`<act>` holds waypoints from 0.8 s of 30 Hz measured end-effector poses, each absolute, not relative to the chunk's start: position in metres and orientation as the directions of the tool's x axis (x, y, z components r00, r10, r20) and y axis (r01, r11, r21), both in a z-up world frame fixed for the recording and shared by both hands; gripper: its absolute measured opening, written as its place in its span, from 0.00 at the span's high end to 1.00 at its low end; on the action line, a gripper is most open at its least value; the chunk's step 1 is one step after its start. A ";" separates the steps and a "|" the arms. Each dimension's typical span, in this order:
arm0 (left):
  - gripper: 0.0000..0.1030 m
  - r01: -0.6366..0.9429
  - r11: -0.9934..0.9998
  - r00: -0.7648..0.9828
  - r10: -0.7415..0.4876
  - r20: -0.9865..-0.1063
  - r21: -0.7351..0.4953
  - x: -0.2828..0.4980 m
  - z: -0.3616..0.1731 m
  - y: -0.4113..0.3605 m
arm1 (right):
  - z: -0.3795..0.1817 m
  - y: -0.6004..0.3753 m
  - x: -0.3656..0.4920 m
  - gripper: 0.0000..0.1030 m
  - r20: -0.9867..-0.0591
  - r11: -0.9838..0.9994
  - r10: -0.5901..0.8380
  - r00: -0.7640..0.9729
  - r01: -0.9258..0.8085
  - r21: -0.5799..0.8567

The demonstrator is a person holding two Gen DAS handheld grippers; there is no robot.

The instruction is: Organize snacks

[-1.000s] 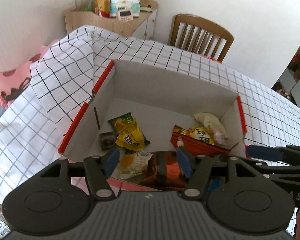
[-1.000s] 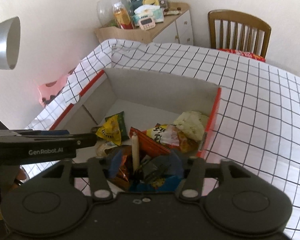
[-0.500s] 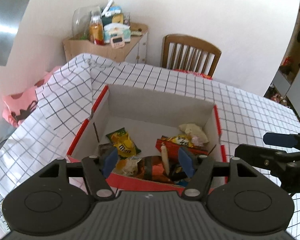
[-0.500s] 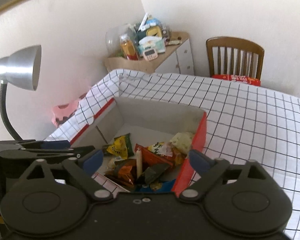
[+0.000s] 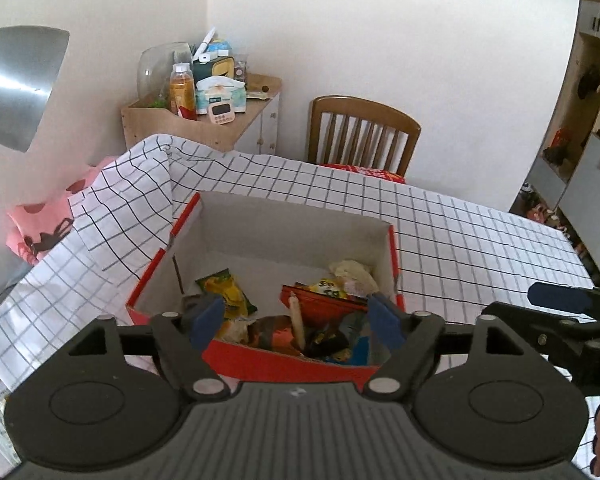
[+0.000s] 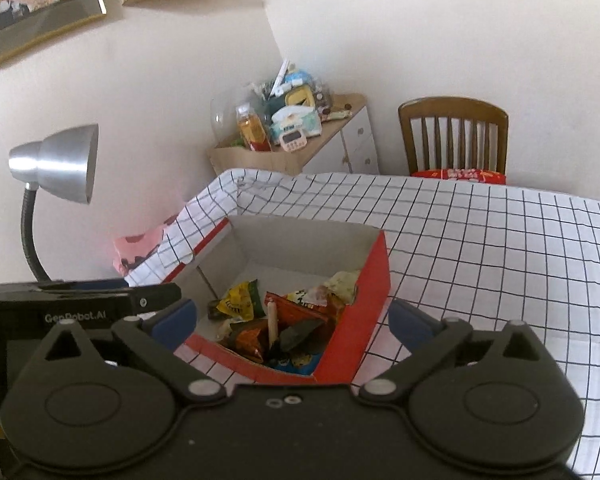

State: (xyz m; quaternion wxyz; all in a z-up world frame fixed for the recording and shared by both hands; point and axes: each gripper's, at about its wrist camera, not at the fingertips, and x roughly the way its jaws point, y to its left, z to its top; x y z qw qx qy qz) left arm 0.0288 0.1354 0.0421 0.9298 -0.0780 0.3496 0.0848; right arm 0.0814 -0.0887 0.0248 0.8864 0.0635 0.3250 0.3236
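Observation:
A red cardboard box (image 5: 292, 356) with a white inside stands on the checked tablecloth (image 5: 480, 248). In it lie a yellow-green bag (image 5: 226, 292), a red-orange packet (image 5: 320, 300), a pale bag (image 5: 352, 274), a cream stick (image 5: 297, 320) and darker packets at the near wall. My left gripper (image 5: 296, 318) hovers above the box's near edge, its jaws opening with nothing gripped. My right gripper (image 6: 292, 318) hangs over the near right corner of the box (image 6: 364, 312), jaws opening wide and empty. Each gripper shows at the edge of the other's view.
A wooden chair (image 5: 364, 136) with a red cushion stands behind the table. A side cabinet (image 5: 216, 120) in the corner carries a bottle, tissues and a timer. A silver desk lamp (image 6: 56, 168) rises at the left, beside a pink cushion (image 5: 40, 224).
Both grippers have drawn back and up from the box, and their jaws have spread. The dark packet that sat between the right fingers now lies in the box.

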 end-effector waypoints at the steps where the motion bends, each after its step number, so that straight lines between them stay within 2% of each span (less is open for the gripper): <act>1: 0.20 -0.215 0.972 0.744 0.103 -0.660 -0.092 0.026 0.042 0.134 | 0.026 -0.090 0.079 0.00 -0.528 0.785 0.612 0.589 -0.533 0.316; 4: 0.17 -0.225 0.969 0.747 0.102 -0.657 -0.105 0.019 0.042 0.130 | 0.026 -0.095 0.070 0.00 -0.518 0.798 0.597 0.613 -0.518 0.307; 6: 0.09 -0.224 0.968 0.748 0.097 -0.657 -0.111 0.016 0.042 0.126 | 0.025 -0.098 0.066 0.00 -0.525 0.807 0.586 0.617 -0.499 0.314; 24: 0.09 -0.183 0.979 0.757 0.082 -0.648 -0.090 -0.003 0.046 0.103 | 0.035 -0.098 0.033 0.00 -0.464 0.848 0.526 0.713 -0.476 0.232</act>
